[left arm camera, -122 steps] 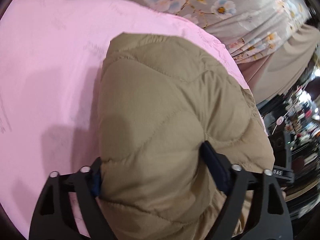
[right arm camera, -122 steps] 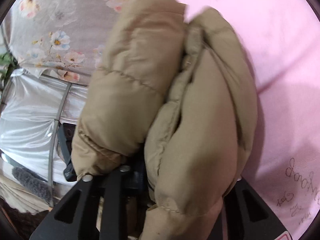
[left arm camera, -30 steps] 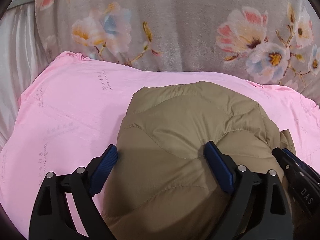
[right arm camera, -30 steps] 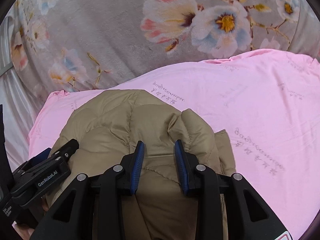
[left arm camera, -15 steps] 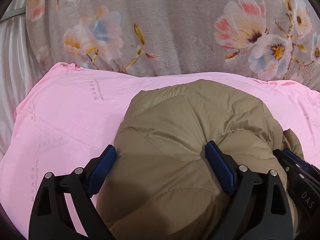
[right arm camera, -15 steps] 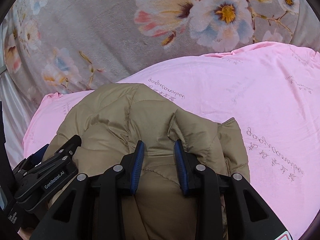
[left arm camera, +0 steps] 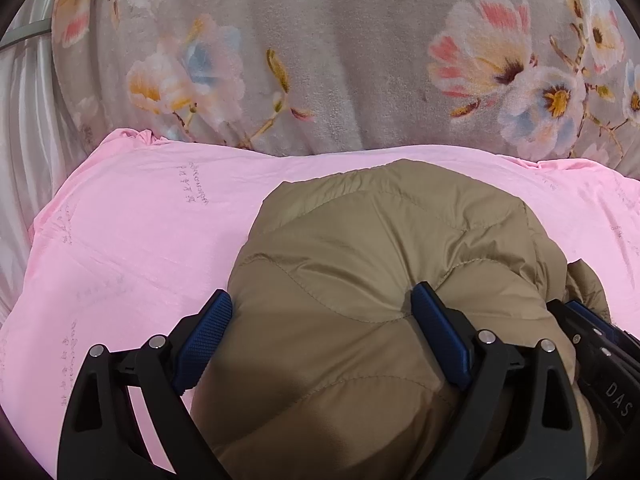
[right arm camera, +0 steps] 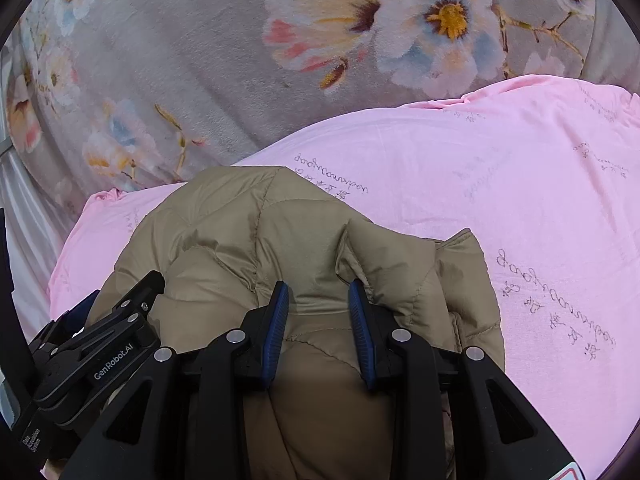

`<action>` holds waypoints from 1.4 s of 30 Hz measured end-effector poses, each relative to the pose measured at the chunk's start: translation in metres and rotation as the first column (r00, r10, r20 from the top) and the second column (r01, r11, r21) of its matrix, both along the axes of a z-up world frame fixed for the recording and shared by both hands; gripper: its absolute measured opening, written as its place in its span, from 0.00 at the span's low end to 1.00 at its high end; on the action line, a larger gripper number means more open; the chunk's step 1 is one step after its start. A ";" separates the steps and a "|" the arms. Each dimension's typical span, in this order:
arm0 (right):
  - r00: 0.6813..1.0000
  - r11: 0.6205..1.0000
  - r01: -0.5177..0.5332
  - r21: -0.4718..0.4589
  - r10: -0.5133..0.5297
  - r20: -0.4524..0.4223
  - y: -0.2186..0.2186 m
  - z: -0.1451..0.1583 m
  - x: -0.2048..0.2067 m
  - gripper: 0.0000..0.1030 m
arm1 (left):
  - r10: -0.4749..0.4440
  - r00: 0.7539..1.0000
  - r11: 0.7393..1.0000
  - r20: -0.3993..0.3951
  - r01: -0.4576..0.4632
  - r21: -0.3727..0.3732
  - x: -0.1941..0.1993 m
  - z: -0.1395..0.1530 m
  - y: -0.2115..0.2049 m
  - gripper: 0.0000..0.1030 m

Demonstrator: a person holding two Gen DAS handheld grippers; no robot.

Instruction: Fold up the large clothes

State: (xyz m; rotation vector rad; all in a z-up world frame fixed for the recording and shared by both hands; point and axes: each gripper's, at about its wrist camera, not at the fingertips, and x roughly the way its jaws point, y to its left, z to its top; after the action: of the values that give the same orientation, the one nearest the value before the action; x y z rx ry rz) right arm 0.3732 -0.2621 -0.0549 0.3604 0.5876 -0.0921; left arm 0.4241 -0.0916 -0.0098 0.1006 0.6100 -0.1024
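Note:
A tan quilted puffer jacket lies bundled on a pink sheet; it also shows in the right wrist view. My left gripper stands wide open, its jaws straddling a thick fold of the jacket. My right gripper is shut on a narrower fold of the jacket, with fabric pinched between its blue pads. The right gripper's body shows at the lower right of the left wrist view, and the left gripper's body shows at the lower left of the right wrist view.
The pink sheet with printed script covers the surface. A grey floral blanket lies behind it, also seen in the right wrist view. Pale satin fabric hangs at the far left.
Both grippers have come a little closer to the surface with the jacket, which now sits lower and wider on the pink sheet. The jaw openings look unchanged.

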 end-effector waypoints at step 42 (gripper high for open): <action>0.999 0.978 -0.027 -0.207 0.032 0.018 0.031 -0.001 -0.070 0.40 | -0.032 0.999 0.998 0.003 0.032 -0.053 -0.064 -0.009 0.036 0.94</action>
State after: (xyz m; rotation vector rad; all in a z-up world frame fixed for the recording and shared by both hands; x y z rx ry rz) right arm 0.3031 -0.2313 -0.0559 0.1503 0.5570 -0.1199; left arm 0.3600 -0.0552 -0.0190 0.0594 0.6028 -0.1496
